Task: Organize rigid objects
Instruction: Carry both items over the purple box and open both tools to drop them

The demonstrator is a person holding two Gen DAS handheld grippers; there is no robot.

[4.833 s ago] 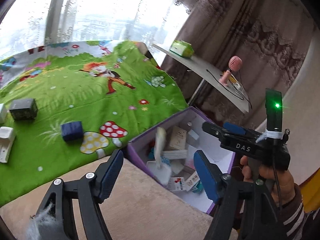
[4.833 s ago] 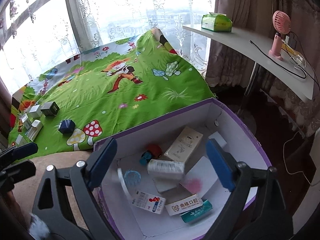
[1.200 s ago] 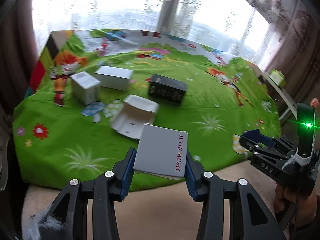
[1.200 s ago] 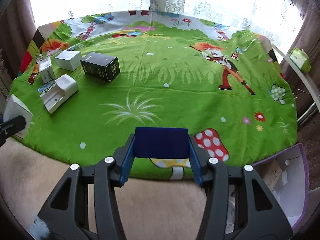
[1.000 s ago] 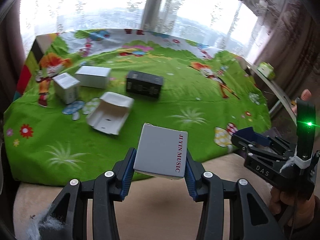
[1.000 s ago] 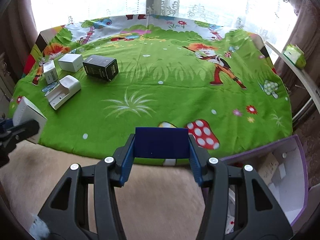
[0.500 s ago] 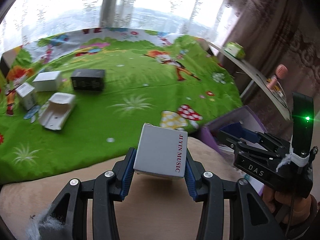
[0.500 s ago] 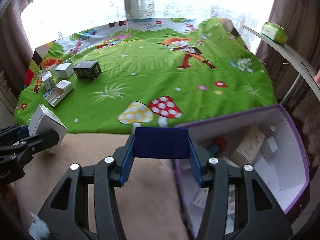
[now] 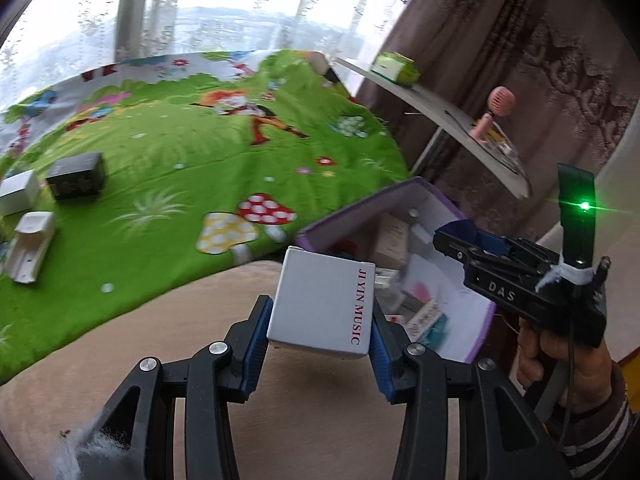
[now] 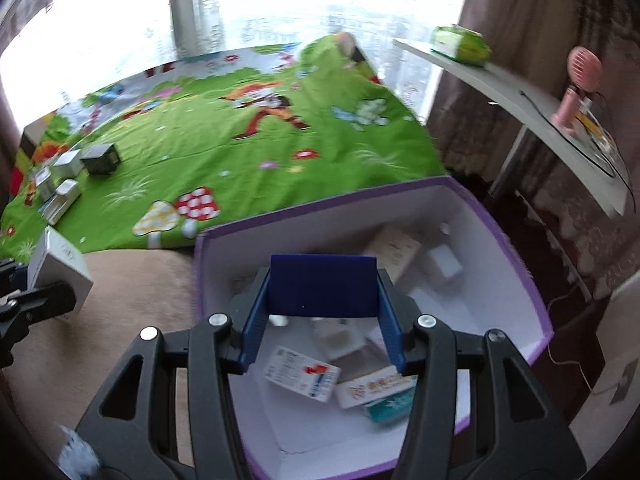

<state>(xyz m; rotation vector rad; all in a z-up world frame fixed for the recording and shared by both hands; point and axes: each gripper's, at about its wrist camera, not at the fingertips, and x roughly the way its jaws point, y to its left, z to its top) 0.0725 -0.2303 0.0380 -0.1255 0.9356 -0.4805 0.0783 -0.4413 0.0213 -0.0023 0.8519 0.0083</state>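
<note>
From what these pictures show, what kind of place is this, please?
Probably a room in a home, perhaps a bedroom or child's room. A cartoon-printed green cover lies below a lace-curtained window, patterned drapes hang beside it, and a side shelf holds a pink fan.

- white box (image 9: 324, 306): matt card, smooth, red print on one side
- blue box (image 10: 322, 290): matt dark-blue card, plain face
- left gripper (image 9: 318, 344) and right gripper (image 10: 322, 330): black plastic arms, slight sheen, silver metal rivets, ribbed blue pads
- storage box (image 10: 516, 256): paperboard, purple outside, matt white inside; small printed cartons in it look glossy
- play mat (image 9: 192, 152): thin printed cloth, green cartoon pattern, creased
- cushion (image 9: 312, 420) under the mat: beige, soft short-pile fabric
- black box (image 9: 76, 176) on mat: matt dark card
- curtain (image 9: 560, 60): brown patterned fabric
- shelf (image 10: 520, 92): smooth white board
- fan (image 10: 580, 80): pink plastic
</note>
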